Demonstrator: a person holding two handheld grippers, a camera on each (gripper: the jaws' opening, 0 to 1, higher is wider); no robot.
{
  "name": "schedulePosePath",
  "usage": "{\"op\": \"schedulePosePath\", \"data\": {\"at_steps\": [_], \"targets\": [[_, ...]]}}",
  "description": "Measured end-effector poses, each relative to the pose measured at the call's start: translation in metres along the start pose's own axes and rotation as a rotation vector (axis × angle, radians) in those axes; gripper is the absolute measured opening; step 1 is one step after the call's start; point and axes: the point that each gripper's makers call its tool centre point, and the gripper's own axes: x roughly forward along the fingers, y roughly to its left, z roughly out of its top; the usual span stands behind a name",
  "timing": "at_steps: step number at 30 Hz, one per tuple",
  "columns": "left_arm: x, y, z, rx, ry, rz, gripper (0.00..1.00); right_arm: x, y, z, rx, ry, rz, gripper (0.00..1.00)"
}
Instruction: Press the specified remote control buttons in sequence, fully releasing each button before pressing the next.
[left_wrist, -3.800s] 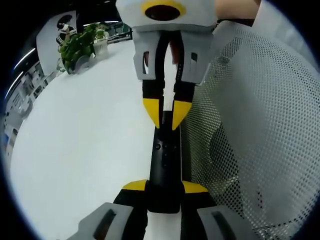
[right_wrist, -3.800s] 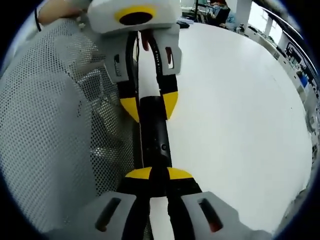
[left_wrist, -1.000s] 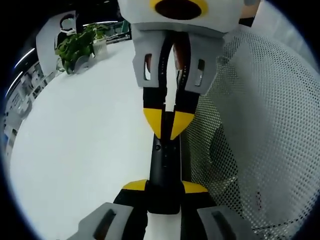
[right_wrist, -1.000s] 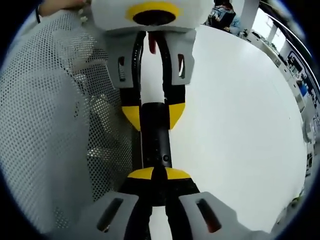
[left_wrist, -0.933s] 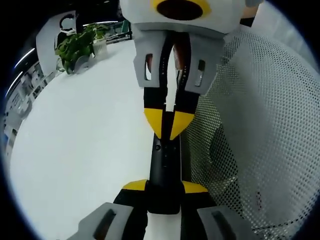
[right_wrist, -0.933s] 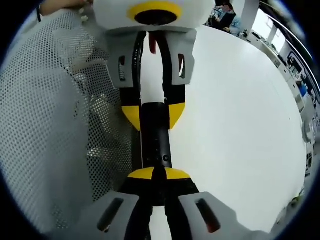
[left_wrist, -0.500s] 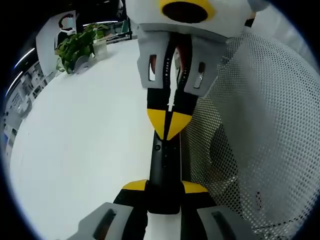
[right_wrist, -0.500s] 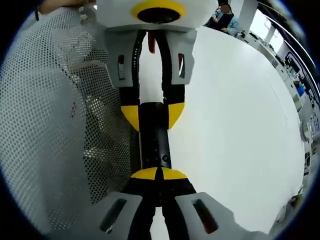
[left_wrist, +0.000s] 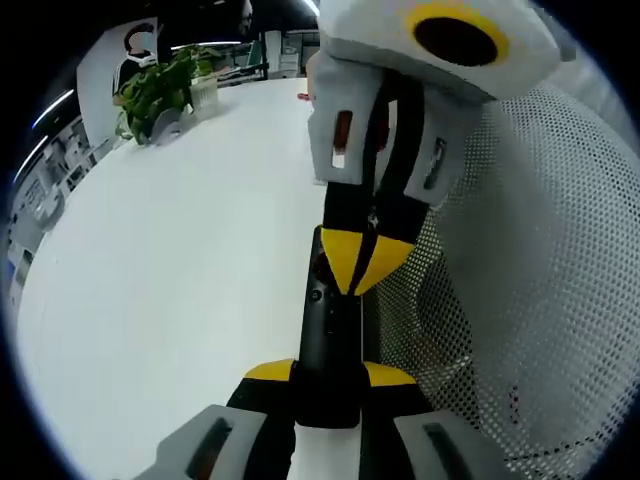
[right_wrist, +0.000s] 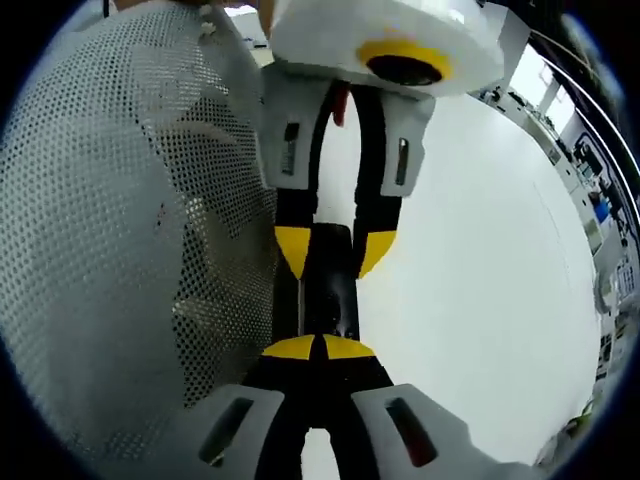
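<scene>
Remote control: black, slim, clamped at its near end in my left gripper, jaws shut on its sides above the white tabletop. My right gripper, jaws closed together and empty, rests its tips on the remote's face, apparently mid-press. Next: lift fully clear before the following button.

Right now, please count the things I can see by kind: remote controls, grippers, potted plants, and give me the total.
Remote control: 1, black, held by the left gripper over the white table.
Grippers: 2; the right gripper has its yellow-tipped fingers closed over the remote.
Potted plant: 1, at the table's far edge.
Total: 4.
</scene>
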Motion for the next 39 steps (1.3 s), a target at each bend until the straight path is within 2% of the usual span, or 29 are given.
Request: {"op": "schedulePosePath", "data": {"at_steps": [2, 7, 10, 13, 15, 16, 19, 21, 22, 24, 25, 27, 29, 31, 34, 36, 39], "targets": [[0.0, 0.0, 0.0, 0.007, 0.0, 0.0, 0.24, 0.0, 0.0, -0.002, -0.091, 0.033, -0.02, 0.0], [0.0, 0.0, -0.001, 0.017, 0.005, -0.003, 0.24, 0.003, 0.002, -0.002, -0.243, 0.084, -0.064, 0.0], [0.001, 0.0, -0.001, 0.031, 0.01, -0.002, 0.24, 0.002, 0.002, -0.002, -0.225, 0.083, -0.06, 0.0], [0.0, 0.0, -0.001, 0.03, 0.006, -0.003, 0.24, 0.002, 0.001, -0.002, -0.198, 0.079, -0.058, 0.0], [0.0, 0.0, 0.0, 0.032, 0.004, -0.002, 0.24, 0.002, 0.001, -0.002, -0.079, 0.05, -0.045, 0.0], [0.0, 0.0, 0.0, 0.033, 0.005, -0.002, 0.24, 0.001, 0.0, -0.001, 0.035, 0.012, -0.029, 0.0], [-0.001, 0.0, 0.0, 0.03, 0.006, -0.008, 0.24, -0.001, -0.004, -0.003, 0.254, -0.047, 0.032, 0.0], [-0.001, -0.001, 0.0, 0.031, 0.003, -0.009, 0.24, -0.006, -0.019, -0.01, 0.198, -0.023, -0.032, 0.0], [-0.001, -0.001, 0.0, 0.032, 0.004, -0.009, 0.24, -0.006, -0.019, -0.011, 0.192, -0.023, -0.034, 0.0], [-0.001, -0.001, 0.0, 0.032, 0.009, -0.01, 0.24, -0.004, -0.011, -0.004, 0.237, -0.046, 0.035, 0.0], [-0.001, -0.001, 0.0, 0.035, 0.011, -0.011, 0.24, -0.001, -0.011, -0.003, 0.221, -0.041, 0.035, 0.0], [-0.001, -0.001, 0.0, 0.035, 0.014, -0.012, 0.24, -0.002, -0.013, -0.005, 0.125, 0.001, 0.008, 0.0], [-0.001, -0.001, 0.0, 0.036, 0.012, -0.014, 0.24, 0.0, -0.01, -0.005, 0.151, -0.007, 0.001, 0.0], [-0.001, 0.0, 0.0, 0.038, 0.012, -0.018, 0.24, 0.0, -0.01, -0.005, 0.135, -0.011, -0.022, 0.0], [-0.001, -0.001, 0.0, 0.046, 0.017, -0.027, 0.24, 0.0, -0.012, -0.006, 0.191, -0.017, -0.039, 0.0], [-0.001, -0.001, 0.0, 0.036, 0.014, -0.03, 0.24, 0.0, -0.013, -0.006, 0.261, -0.017, -0.018, 0.0], [-0.001, -0.001, 0.0, 0.031, 0.019, -0.021, 0.24, 0.0, -0.014, -0.006, 0.307, -0.026, -0.003, 0.0]]}}
